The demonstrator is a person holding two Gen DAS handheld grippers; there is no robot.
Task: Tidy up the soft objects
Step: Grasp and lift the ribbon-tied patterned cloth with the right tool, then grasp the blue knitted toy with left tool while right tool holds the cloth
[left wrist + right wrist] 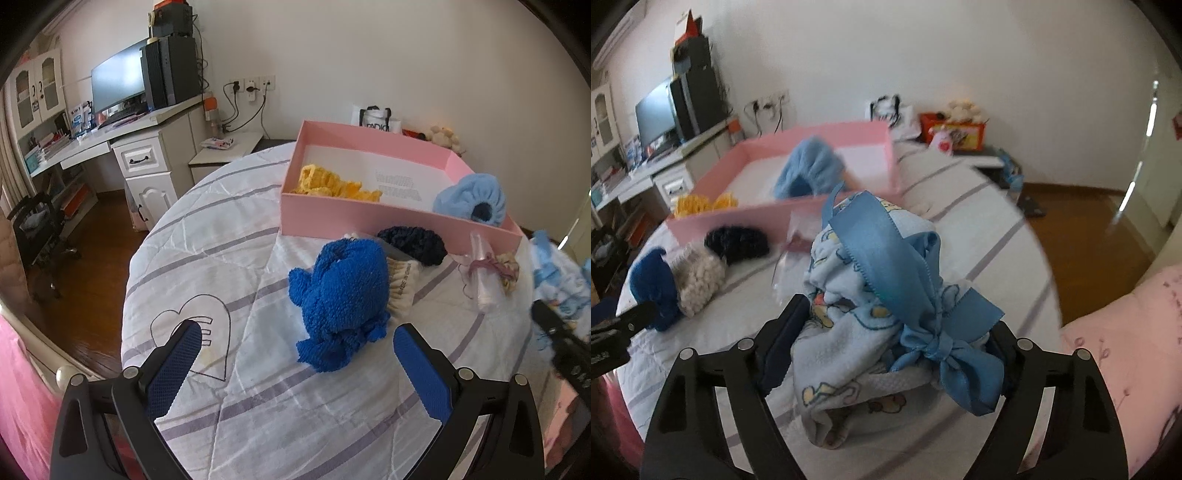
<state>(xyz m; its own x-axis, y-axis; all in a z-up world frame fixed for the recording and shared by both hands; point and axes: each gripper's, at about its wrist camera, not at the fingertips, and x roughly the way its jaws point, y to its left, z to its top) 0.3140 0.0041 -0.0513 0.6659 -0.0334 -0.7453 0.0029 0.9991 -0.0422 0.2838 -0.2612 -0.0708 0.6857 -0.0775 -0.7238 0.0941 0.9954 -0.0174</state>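
The left hand-held gripper [297, 354] stands wide with nothing between its blue pads, hovering over a bed [229, 236] covered by a white quilt with pale purple stripes and a drawn heart outline just beside its left finger. Just ahead of it, between the fingertips' line and the far edge, lies a dark blue knitted toy [341, 295], touching a cream woolly piece [400, 290] on its right; beyond those sit a black scrunchie [412, 240] and a clear packet with a pink tie [482, 273]. Farther ahead rests a pink box [354, 212] holding a yellow knitted piece [334, 184] on the left and a light blue fluffy piece [471, 199] on the right. The right hand-held gripper [890, 332] has a bundled baby blanket [846, 339] with cartoon print and a blue satin ribbon [897, 269] between its fingers; the cloth fills the gap, though whether the pads press on it I cannot tell. Off to its left are the same toy, cream piece and scrunchie, with the box ahead. Past the bed, to the left, a white desk [144, 129] carries a monitor [118, 83] and a black computer tower [171, 72]; wall sockets with plugged cables sit beside it. The floor [1082, 229] is brown wood, and a pink blanket [1123, 332] lies to the right.
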